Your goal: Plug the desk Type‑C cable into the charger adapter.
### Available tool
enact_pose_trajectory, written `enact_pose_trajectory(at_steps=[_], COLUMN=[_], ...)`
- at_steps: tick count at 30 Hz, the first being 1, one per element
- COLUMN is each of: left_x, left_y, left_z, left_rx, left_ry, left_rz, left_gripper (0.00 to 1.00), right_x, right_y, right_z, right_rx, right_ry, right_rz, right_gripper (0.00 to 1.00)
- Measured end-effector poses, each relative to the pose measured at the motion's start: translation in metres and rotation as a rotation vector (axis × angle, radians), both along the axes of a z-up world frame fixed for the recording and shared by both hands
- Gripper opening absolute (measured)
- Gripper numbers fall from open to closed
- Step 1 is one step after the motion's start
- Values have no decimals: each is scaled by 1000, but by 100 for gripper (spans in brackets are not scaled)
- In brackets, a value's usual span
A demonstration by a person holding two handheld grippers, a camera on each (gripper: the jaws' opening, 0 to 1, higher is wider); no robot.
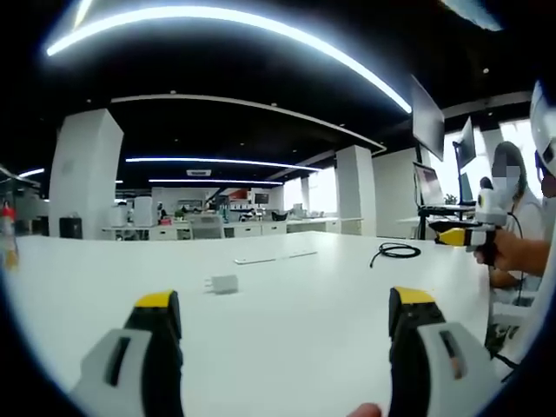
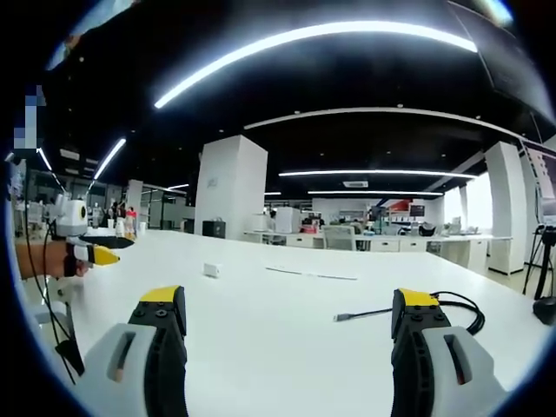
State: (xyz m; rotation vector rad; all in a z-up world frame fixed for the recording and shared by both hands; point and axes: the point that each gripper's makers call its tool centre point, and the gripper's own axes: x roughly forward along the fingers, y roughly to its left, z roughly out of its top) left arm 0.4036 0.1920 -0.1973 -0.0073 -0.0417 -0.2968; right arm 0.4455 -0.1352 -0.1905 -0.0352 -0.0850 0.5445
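Both grippers have their jaws wide apart and hold nothing. On the big white table, the thin black cable lies just ahead of the right gripper, its plug tip pointing left. The small white charger block sits nearer the left gripper, well apart from the cable.
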Motion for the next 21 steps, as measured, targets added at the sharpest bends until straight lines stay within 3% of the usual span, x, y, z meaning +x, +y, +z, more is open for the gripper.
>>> enact_pose_trajectory(at_steps=[15,21], left_x=[9,23], left_y=[2,3], left_z=[-1,-2], left_rx=[31,54], left_ry=[5,11], left_rz=[-10,-29], left_gripper=[100,100], right_x=[4,6], right_y=[-4,-3], right_z=[-6,-6], right_rx=[-2,-7], right_ry=[18,14], right_rz=[-9,-10], right_gripper=[100,100])
